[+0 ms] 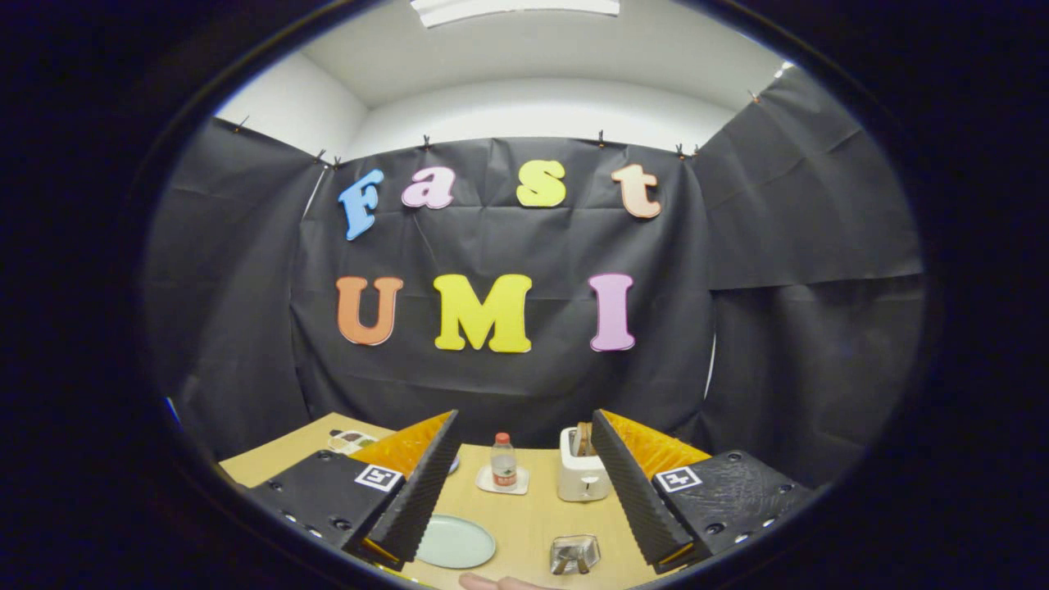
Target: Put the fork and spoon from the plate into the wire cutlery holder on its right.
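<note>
1. My gripper [524, 426] stood released. Its two fingers [418, 492] were spread wide, with nothing between them, above the near edge of the wooden table [533, 516].
2. The pale plate [456, 542] lay low and just inside my left finger, which covered its left rim. On the part I could see, I made out no fork or spoon.
3. The wire cutlery holder [574, 554] sat to the plate's right, a little apart from it and nearer my right finger. Metal glinted inside it, but I could not tell whether that was cutlery or only the wire.
4. As I judged it, either the pieces were already in the holder or they lay hidden behind my left finger.
5. Any reach for either thing would have had to go down and forward, since both sat below the fingertips.
6. Beyond them stood a small bottle [503, 460] and a toaster [581, 475]. A person's fingertip [498, 583] rested at the table's near edge.
</note>
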A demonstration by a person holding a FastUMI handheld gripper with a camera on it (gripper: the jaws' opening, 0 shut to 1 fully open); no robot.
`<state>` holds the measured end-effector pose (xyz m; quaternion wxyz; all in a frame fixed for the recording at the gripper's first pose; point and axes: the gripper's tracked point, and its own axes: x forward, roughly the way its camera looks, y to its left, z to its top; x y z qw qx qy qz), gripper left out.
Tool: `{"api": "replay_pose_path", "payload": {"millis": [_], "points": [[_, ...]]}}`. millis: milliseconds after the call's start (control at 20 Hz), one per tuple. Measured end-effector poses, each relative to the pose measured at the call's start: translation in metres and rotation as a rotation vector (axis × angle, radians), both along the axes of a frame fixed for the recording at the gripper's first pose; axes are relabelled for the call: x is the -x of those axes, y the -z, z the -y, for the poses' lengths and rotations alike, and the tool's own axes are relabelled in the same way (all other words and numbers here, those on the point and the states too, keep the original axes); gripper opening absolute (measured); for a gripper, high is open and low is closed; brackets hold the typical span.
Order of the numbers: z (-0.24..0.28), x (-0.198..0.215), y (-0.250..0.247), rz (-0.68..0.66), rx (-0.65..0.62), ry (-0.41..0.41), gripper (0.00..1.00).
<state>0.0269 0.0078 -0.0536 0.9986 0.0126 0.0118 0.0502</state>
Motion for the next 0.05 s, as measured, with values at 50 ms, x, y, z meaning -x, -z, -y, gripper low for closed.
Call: {"api": "replay_pose_path", "payload": {"millis": [50], "points": [[0.0094,-0.0025,0.0015,0.002,-0.004,0.001,0.96]]}}
